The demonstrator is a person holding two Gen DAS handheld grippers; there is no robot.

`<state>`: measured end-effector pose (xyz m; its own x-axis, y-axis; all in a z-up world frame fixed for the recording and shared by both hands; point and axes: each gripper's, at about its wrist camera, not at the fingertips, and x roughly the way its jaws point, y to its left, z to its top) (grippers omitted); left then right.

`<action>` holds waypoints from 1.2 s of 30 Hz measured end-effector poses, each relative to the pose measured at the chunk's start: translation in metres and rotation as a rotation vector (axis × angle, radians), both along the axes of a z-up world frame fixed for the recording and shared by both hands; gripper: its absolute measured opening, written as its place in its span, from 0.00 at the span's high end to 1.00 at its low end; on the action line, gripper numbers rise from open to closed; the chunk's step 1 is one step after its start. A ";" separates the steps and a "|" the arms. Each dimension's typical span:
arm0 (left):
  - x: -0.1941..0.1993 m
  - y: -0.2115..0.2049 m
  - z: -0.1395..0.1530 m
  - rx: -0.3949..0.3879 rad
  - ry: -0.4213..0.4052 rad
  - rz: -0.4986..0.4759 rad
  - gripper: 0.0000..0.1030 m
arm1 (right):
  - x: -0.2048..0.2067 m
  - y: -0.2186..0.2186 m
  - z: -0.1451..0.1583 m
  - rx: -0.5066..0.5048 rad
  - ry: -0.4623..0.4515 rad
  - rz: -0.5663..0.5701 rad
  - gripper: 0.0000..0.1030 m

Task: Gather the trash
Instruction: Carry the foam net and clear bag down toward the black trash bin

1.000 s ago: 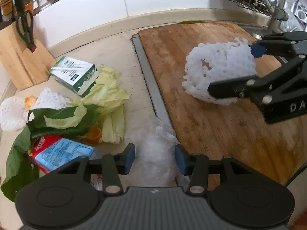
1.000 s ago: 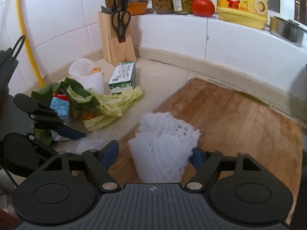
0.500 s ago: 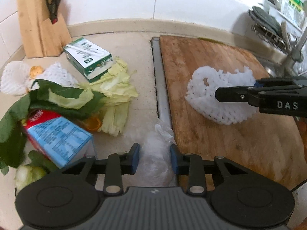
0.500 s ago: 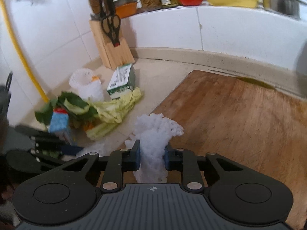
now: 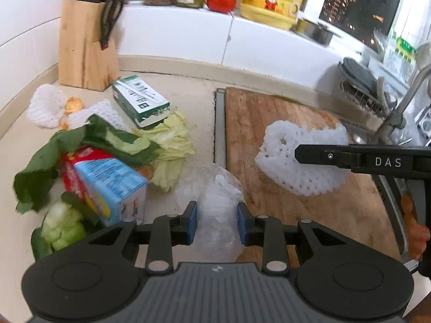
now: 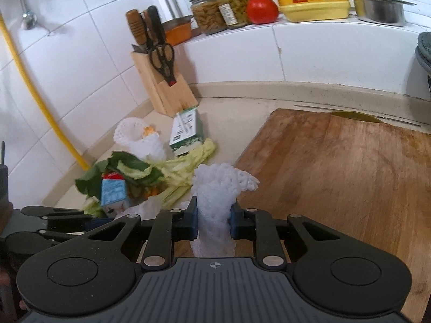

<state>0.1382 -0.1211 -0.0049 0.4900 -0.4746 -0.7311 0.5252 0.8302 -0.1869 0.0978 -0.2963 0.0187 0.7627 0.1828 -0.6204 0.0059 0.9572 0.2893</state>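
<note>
Foam net squeezed between right jaws, plastic bag between left jaws

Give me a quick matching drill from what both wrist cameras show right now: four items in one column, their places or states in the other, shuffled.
1. foam net
2. clear plastic bag
3. green carton
4. tomato

A. on the tiled ledge beside the jars
B. pinched in the right gripper
C. lying near the knife block
D. between the left gripper pads

Pairs: 1-B, 2-D, 3-C, 4-A
</note>
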 end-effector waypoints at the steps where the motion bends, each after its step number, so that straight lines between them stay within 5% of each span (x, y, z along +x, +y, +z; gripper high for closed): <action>1: -0.003 0.004 0.001 -0.006 -0.005 0.006 0.75 | -0.002 0.002 0.002 0.002 -0.005 -0.001 0.74; 16: -0.049 0.083 0.028 -0.096 -0.097 0.135 0.75 | -0.013 0.084 0.030 0.009 -0.066 0.138 0.74; 36: -0.109 0.213 0.034 -0.096 -0.170 0.475 0.75 | 0.008 0.231 0.035 0.012 -0.063 0.499 0.74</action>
